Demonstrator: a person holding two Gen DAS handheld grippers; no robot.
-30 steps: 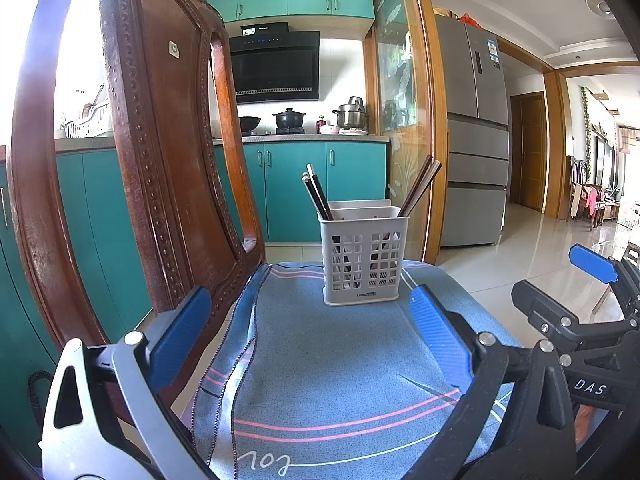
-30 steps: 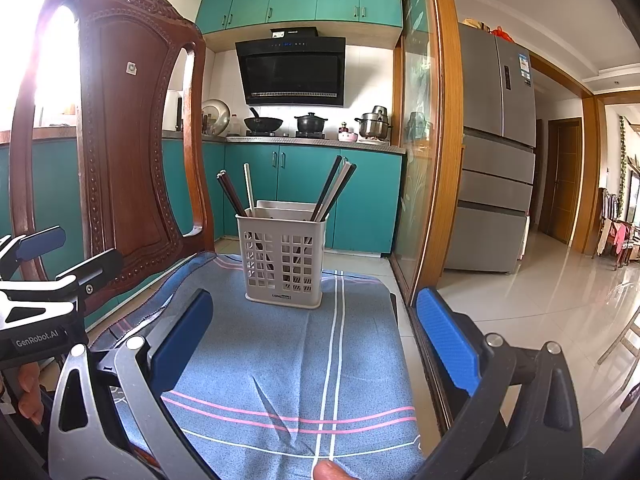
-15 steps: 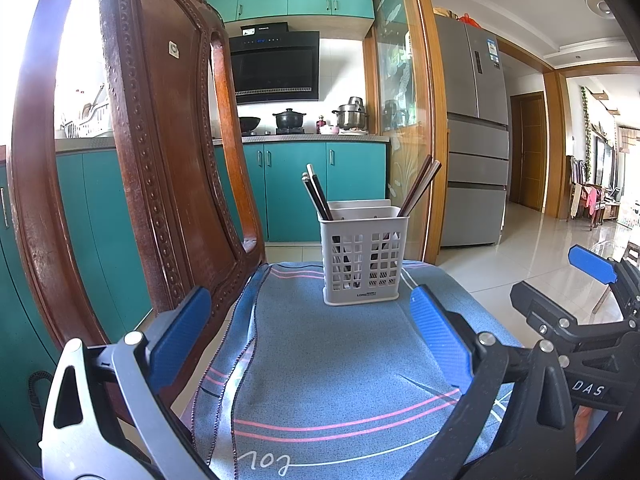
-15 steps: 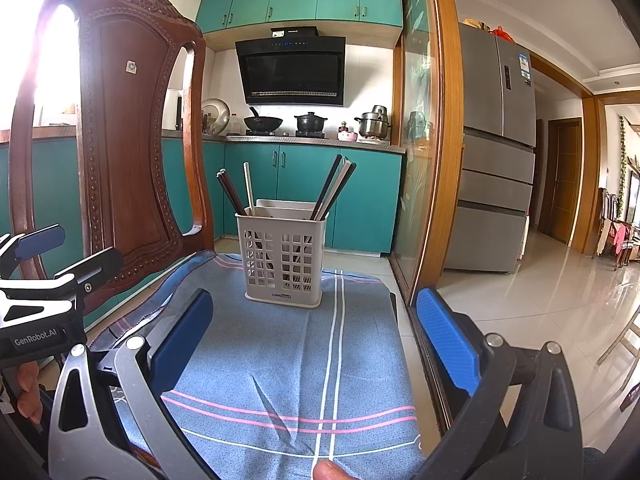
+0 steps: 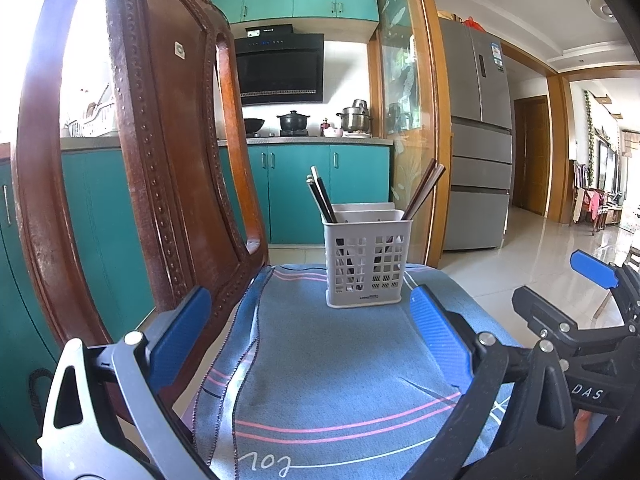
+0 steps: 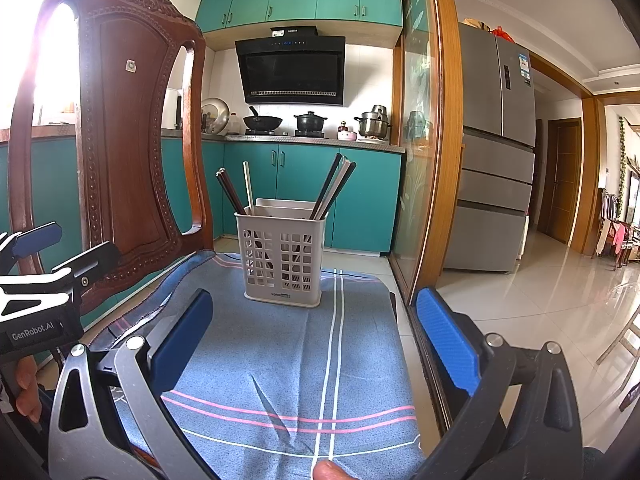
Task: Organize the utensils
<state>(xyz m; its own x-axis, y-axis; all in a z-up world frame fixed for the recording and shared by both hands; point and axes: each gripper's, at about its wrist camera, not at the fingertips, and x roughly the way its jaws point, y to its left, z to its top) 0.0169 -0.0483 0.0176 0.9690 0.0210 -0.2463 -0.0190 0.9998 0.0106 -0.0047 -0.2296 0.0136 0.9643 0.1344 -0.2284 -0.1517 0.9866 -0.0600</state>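
Note:
A white slotted utensil holder (image 5: 367,258) stands upright on a blue cloth (image 5: 320,360) at its far end; it also shows in the right wrist view (image 6: 282,258). Several dark chopsticks (image 5: 320,196) and one pale one (image 6: 248,190) lean out of it. My left gripper (image 5: 310,332) is open and empty, low over the cloth in front of the holder. My right gripper (image 6: 314,336) is open and empty, also short of the holder. Each gripper shows at the edge of the other's view.
A carved wooden chair back (image 5: 168,168) rises close on the left of the cloth. A glass sliding door with a wooden frame (image 6: 436,152) stands to the right behind the holder. Tiled floor (image 6: 540,300) lies to the right, teal kitchen cabinets (image 6: 304,188) behind.

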